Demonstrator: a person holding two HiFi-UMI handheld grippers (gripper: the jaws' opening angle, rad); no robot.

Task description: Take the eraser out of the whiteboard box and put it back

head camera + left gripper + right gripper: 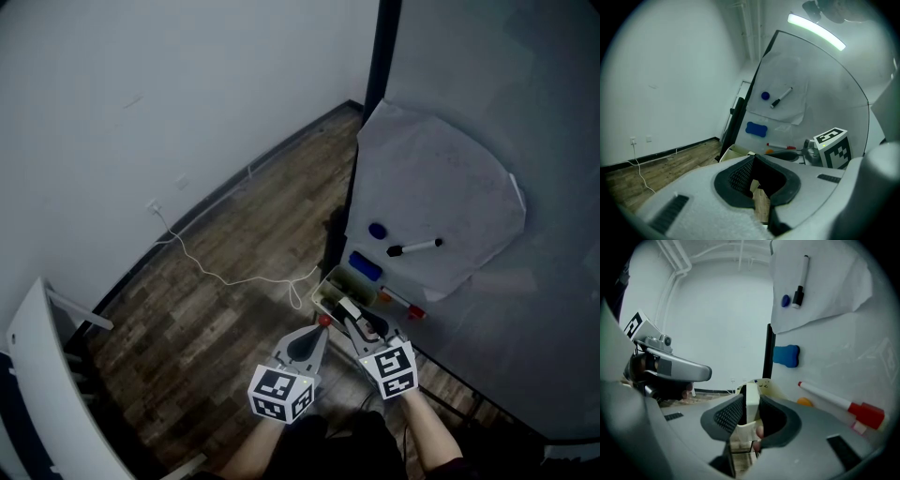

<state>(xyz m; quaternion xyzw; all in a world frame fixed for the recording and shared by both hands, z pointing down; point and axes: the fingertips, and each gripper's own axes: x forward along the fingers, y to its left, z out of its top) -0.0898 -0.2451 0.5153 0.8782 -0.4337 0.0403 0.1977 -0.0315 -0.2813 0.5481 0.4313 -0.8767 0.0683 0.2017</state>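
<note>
**Right gripper** (pixel 749 414): your fingers are closed on the eraser (pixel 751 401), a cream block with a dark left face, held upright. It sits at the mouth of the box (pixel 765 385). You cannot tell whether its lower end clears the rim.

**Left gripper** (pixel 753 158): the fingers meet at the tips with nothing between them. It lies just left of the right gripper, beside the box.

**On the whiteboard** (pixel 525 309):
- Paper (pixel 459 169), carrying a blue magnet (pixel 377 230) and a black marker (pixel 414 247).
- Blue block (pixel 365 266), just above the box.
- Red marker (pixel 405 303), just right of the box, close beside your right gripper.
- Orange dot (pixel 804 402), under the red marker's white end.

**On the floor** (pixel 216 309): a white cable (pixel 225 277) runs from the wall socket (pixel 153 206) towards the box.

**Crowding:** the box is hemmed in by the whiteboard behind, the red marker on one side and your left gripper on the other.

**By view:**
- Only the head view shows the floor, cable and socket, and both grippers side by side.
- Only the right gripper view shows the grip on the eraser and its dark face.
- The left gripper view shows the right gripper's marker cube (pixel 833 147) and a ceiling light (pixel 816 31).
- The orange dot shows clearly in both gripper views. In the head view it cannot be picked out.
</note>
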